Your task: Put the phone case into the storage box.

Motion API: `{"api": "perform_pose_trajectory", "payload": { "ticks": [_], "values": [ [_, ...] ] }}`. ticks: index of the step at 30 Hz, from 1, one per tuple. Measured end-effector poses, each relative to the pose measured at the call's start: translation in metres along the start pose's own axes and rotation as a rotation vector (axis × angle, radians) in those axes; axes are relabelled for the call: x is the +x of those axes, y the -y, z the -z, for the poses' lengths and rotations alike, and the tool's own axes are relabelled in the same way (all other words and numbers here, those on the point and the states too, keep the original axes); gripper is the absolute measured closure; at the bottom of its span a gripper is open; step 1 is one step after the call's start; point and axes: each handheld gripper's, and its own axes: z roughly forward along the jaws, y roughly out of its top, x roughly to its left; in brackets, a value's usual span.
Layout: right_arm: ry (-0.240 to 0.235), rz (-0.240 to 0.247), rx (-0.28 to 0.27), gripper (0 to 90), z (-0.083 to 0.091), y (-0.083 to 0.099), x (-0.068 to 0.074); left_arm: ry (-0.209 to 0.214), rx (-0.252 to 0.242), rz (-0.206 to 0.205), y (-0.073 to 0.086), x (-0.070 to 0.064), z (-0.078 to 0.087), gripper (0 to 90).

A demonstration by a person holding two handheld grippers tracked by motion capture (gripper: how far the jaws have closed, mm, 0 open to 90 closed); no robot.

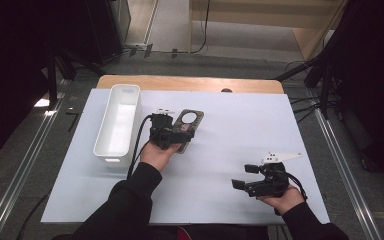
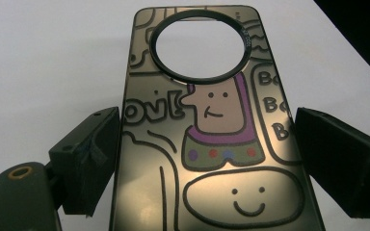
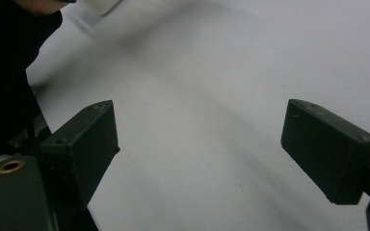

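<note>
Left claw set around a phone case on the bench; right claw idle.

At far left, a white bin stands on the white-covered bench. Just right of it, the left claw straddles a phone case lying flat, printed with cartoon figures and a round camera cut-out; the jaws stand either side of its long edges, spread, contact not confirmed. Well apart at right, the right claw hangs spread over bare bench, holding nothing.

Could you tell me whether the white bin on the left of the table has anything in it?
Empty, as far as it shows: the white bin presents a bare white interior in the high view, with the phone case lying outside it.
</note>
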Motion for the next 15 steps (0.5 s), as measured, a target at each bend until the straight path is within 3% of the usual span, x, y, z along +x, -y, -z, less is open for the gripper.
{"api": "perform_pose_trajectory", "payload": {
  "ticks": [5, 10, 15],
  "values": [
    [-0.002, -0.015, -0.003, 12.2, 0.001, -0.001, -0.001, 0.026, -0.004, -0.005, 0.002, -0.001, 0.007, 11.5],
    [-0.018, -0.033, 0.001, 12.3, 0.001, -0.003, -0.004, 0.039, -0.012, -0.04, 0.006, -0.002, 0.012, 11.5],
    [-0.013, -0.039, -0.002, 12.3, 0.0, -0.005, -0.003, 0.063, -0.014, -0.031, 0.012, -0.001, 0.015, 11.5]
  ]
}}
